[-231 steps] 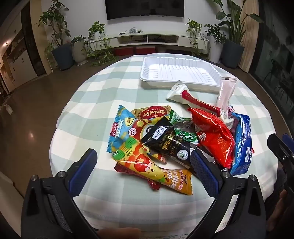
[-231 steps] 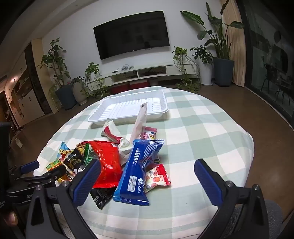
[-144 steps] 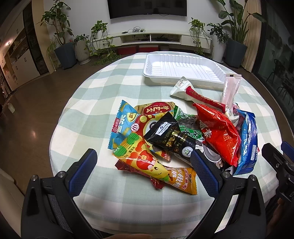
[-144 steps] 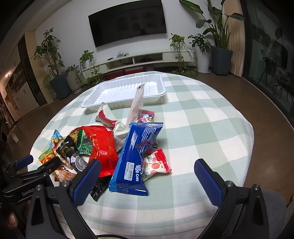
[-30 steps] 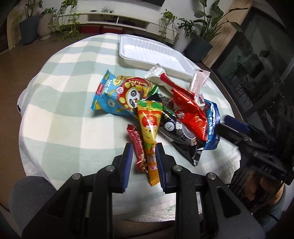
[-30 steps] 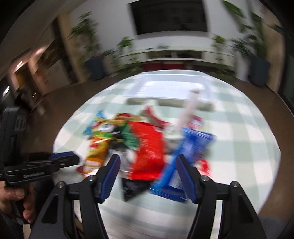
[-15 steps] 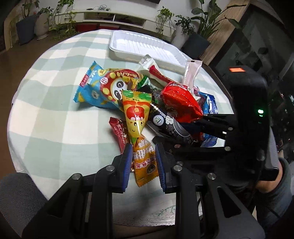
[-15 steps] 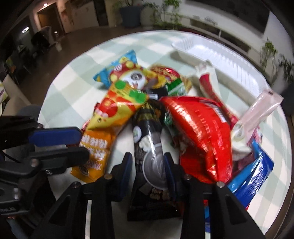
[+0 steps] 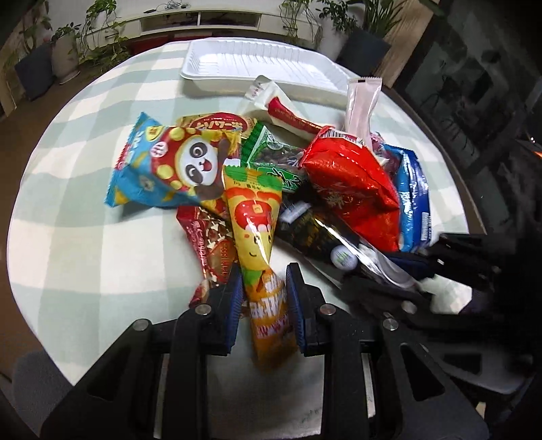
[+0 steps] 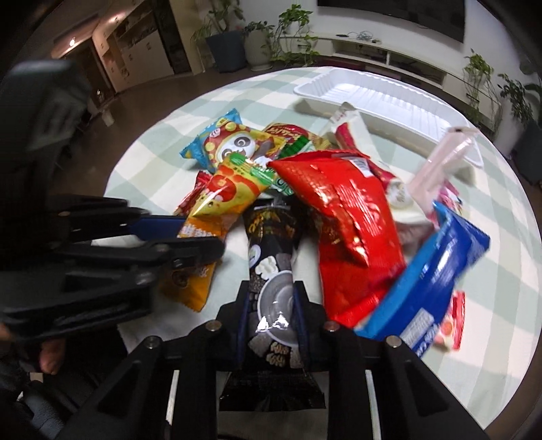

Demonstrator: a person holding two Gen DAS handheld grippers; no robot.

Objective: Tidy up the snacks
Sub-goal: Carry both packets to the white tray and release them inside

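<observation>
A pile of snack packets lies on a round checked table (image 9: 78,237). My left gripper (image 9: 264,282) is shut on the yellow-orange cone snack packet (image 9: 254,216), gripping its lower part. My right gripper (image 10: 271,298) is shut on the black snack packet (image 10: 271,243), which also shows in the left wrist view (image 9: 318,233). The yellow-orange packet also shows in the right wrist view (image 10: 220,193). A red bag (image 9: 352,186), a blue cake packet (image 9: 415,199), a panda packet (image 9: 169,166) and a pink sachet (image 9: 360,105) lie in the pile. A white tray (image 9: 237,64) stands empty behind.
Potted plants (image 9: 64,50) and a low TV shelf (image 9: 200,20) stand beyond the table on the floor. A dark-red chocolate packet (image 9: 210,250) lies under the cone packet. The table's near edge is just below both grippers.
Both grippers went from wide open above the pile to shut. The left has closed on the yellow-orange packet and the right on the black packet; the red and blue packets have shifted.
</observation>
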